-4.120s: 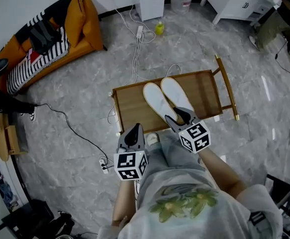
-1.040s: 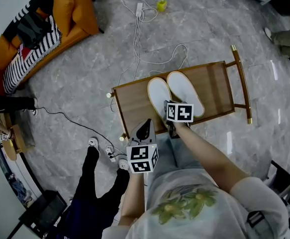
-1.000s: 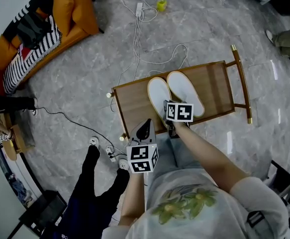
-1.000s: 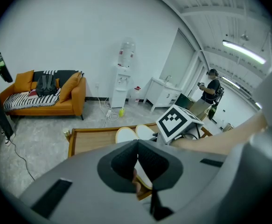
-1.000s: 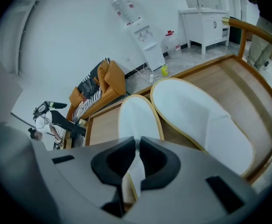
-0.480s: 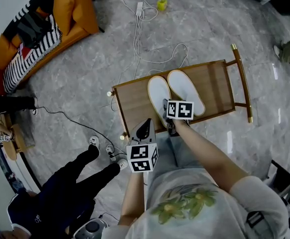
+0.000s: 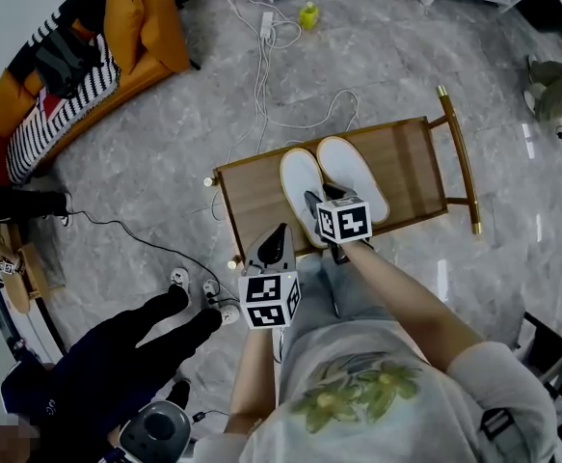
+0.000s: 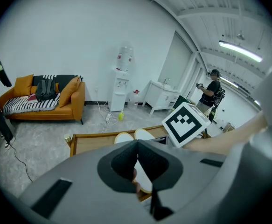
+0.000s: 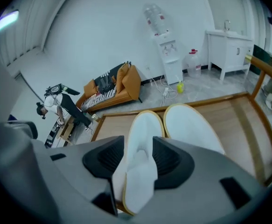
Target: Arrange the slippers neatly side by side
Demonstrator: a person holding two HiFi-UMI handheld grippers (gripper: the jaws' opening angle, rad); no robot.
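Biggest thing first: the wooden tabletop (image 7: pixel 252 201), raised rim all round, carries the whole job. Both white slippers sit about the middle of it, toes to the far long edge and heels to the near one.

The left slipper (image 7: pixel 300 183) and the right slipper (image 7: pixel 350 174) touch along their inner sides at the toe end. Towards the heels they seem to fan slightly apart in the head view, so I'd call the pair close to neat, not quite squared. The left slipper's heel comes right down to the near edge, which puts it within easy reach of the person standing there.

Now the right gripper (image 7: pixel 317 208): it's angled down over that heel, and its jaws have just been opening. They stand spread wide, with the heel end of the left slipper lying between them and the pads clear of its sides. Nothing is pinched; that reads as a let-go with the slipper set beside its partner. Lining up along the slipper's length makes sense, since the jaws can straddle the narrow heel.

The left gripper (image 7: pixel 277 241) hangs at the near edge, just left of the slippers, jaws pressed together on nothing. It's parked out of the way, I'd judge, since one gripper can manage a light slipper. What's left, if anything, is a small tweak at the heels.
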